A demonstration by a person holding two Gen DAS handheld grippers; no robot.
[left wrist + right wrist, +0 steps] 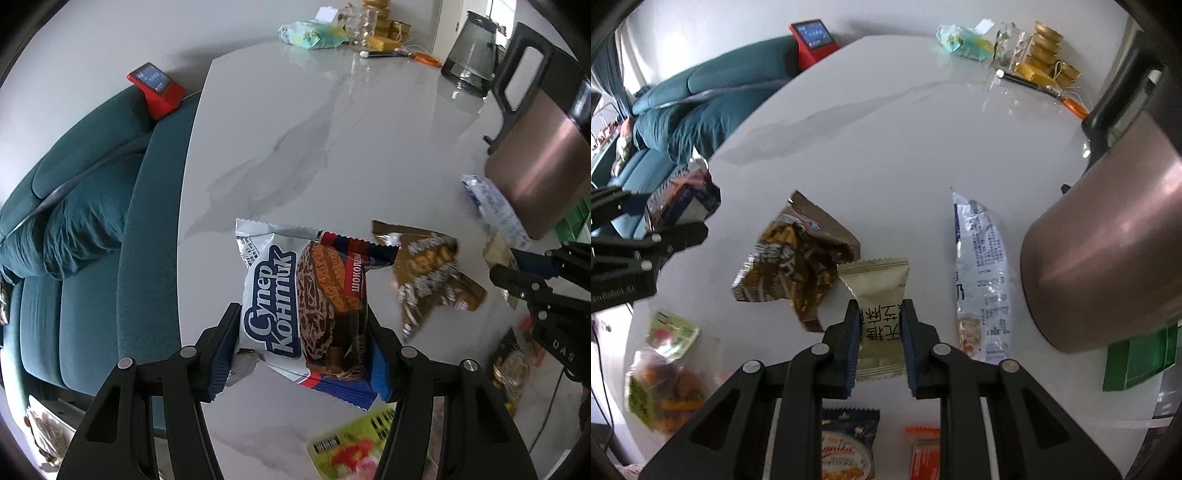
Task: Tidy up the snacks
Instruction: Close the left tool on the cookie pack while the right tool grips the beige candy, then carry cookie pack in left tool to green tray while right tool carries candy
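My left tool [303,350] grips the cookie packet [306,306] between its pads above the counter [332,147], while my right tool [879,343] pinches the beige candy wrapper [877,295].

Both views bright with even daylight. Glossy white table [332,122] carries soft grey reflections and faint shadows. Copper pot [1108,236] shows pink glare streaks. Strong fisheye bending, with dark vignette at the corners. Packets near the lower edges are blurred; centres are sharp.
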